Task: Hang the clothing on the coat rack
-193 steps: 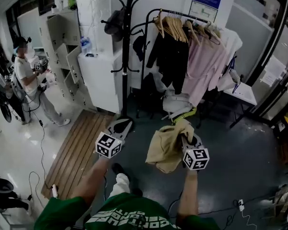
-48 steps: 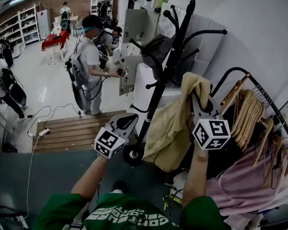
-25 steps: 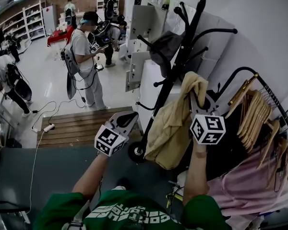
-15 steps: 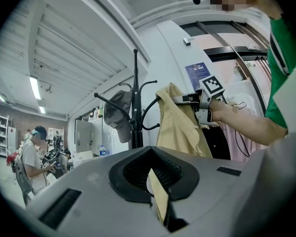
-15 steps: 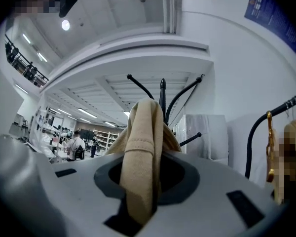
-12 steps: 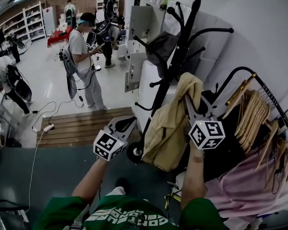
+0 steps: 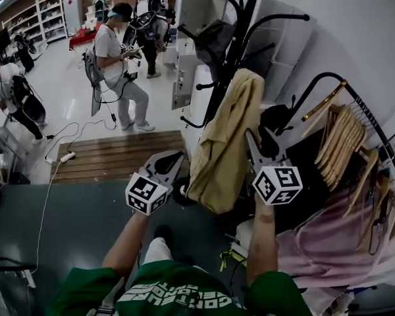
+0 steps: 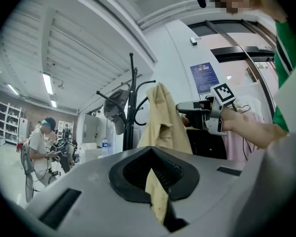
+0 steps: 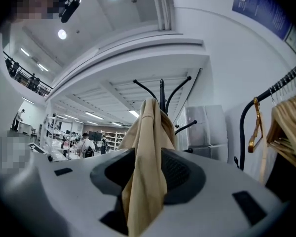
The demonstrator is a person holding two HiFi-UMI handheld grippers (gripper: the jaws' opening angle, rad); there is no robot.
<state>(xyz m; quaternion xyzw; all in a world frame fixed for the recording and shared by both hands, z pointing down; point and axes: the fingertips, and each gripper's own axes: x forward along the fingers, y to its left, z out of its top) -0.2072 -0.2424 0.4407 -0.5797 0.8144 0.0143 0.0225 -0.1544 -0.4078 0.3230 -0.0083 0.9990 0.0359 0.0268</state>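
1. The coat rack (image 7: 232, 41) is the big black many-armed pole in front of the person. The task's clothing hangs from one of its upper arms. That arm is buried under the cloth, so I can't see how deep the catch is. A shallow catch is the main worry.
2. The clothes rail (image 7: 329, 87) stands crowded with wooden hangers (image 7: 342, 137) just to the right, close by the person's right forearm. A careless pull-back on that side could snag a hanger.
3. The tan garment (image 7: 224, 143) droops long and one-sided down the pole, most of its bulk low. I'd guess that uneven weight could slide it off if anything tugs.
4. The right gripper (image 7: 258, 143) is up beside the cloth. Its jaws are opening and stand wide, with a fold of the garment running loose between them, not pinched. If it draws away before that fold drops clear, it may drag the whole piece off the arm.
5. The left gripper (image 7: 171, 162) sits low by the garment's lower edge, its jaws barely parted. A sliver of tan shows in the gap, but I cannot tell whether they nip it. If they do, a downward move would pull the garment free.
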